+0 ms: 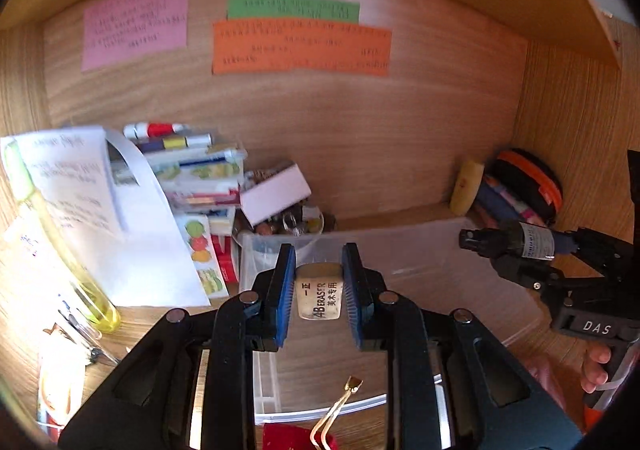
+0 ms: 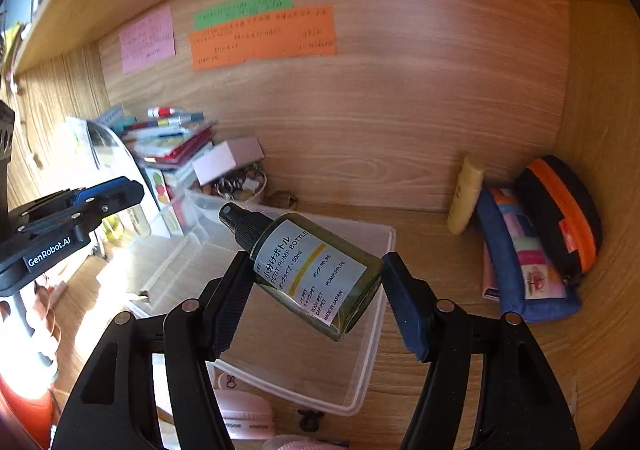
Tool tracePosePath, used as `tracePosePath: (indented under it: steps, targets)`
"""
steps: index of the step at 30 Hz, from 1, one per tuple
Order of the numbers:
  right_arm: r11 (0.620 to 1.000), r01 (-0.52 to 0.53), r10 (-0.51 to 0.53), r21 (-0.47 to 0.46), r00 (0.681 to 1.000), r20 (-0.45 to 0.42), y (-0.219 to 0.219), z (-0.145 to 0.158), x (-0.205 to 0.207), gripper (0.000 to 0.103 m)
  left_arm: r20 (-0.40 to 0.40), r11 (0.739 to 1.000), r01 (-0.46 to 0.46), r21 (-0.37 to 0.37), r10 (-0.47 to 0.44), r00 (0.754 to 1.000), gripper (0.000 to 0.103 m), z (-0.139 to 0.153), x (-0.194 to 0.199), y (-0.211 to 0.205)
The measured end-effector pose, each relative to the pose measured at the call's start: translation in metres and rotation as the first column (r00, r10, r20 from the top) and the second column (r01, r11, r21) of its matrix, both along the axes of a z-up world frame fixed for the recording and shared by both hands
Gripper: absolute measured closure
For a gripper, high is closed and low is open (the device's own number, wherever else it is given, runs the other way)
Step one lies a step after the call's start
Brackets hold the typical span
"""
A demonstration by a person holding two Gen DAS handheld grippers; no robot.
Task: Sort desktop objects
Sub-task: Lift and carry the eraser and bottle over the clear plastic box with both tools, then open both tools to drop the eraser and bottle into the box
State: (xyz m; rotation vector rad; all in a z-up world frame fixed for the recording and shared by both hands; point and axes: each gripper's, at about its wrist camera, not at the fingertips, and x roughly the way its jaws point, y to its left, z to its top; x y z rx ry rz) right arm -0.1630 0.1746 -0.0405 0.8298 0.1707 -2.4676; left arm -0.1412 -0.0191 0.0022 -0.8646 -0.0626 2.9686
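A wooden desk alcove (image 2: 400, 98) with a shelf overhead takes up both views, its back wall bearing a pink note (image 1: 136, 24), a green note (image 1: 293, 7) and an orange note (image 1: 301, 47). On the desk surface in the middle lies a clear plastic bin (image 2: 372, 334), shallow and rectangular, beneath both tools. At the far left a leaning stack of books and packets (image 1: 192, 178) stands behind a white printed sheet (image 1: 100, 206), with markers on top and a small dish of trinkets just to its right. At the far right corner a blue patchwork pouch (image 2: 524, 270) leans against a black case with an orange zip (image 2: 564, 210), and a pale yellow tube (image 2: 466, 196) stands upright beside them against the back wall. The left gripper (image 1: 319, 290) has its blue-padded fingers clamped on a whitish eraser (image 1: 320, 296) with black print, held over the near end of the bin. The right gripper (image 2: 316, 290) has its fingers closed against a dark green pump bottle (image 2: 320, 274), which lies tilted with its black spray head pointing far left, above the bin. A hand (image 1: 596, 368) shows under the right tool in the left view. Near the left tool lies a gold clip (image 1: 340, 406) on a red cloth.
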Motion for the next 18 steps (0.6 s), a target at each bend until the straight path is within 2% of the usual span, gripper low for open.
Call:
tracePosePath:
  steps: [8, 11, 18]
  targets:
    - [0.999, -0.05, 0.049, 0.005, 0.992, 0.119, -0.008, -0.027, -0.015, 0.041, 0.105, 0.998, 0.043, 0.043, -0.047, 0.993, 0.08, -0.029, -0.017, -0.001]
    - [0.999, -0.05, 0.049, 0.003, 0.99, 0.129, -0.006, -0.029, -0.017, 0.041, 0.126, 0.999, 0.038, 0.007, -0.039, 0.991, 0.08, -0.036, -0.019, 0.003]
    - [0.998, -0.056, 0.055, 0.01, 0.99, 0.132, -0.007, -0.031, -0.017, 0.041, 0.173, 0.999, 0.054, 0.0, -0.053, 0.983, 0.08, -0.05, -0.025, 0.008]
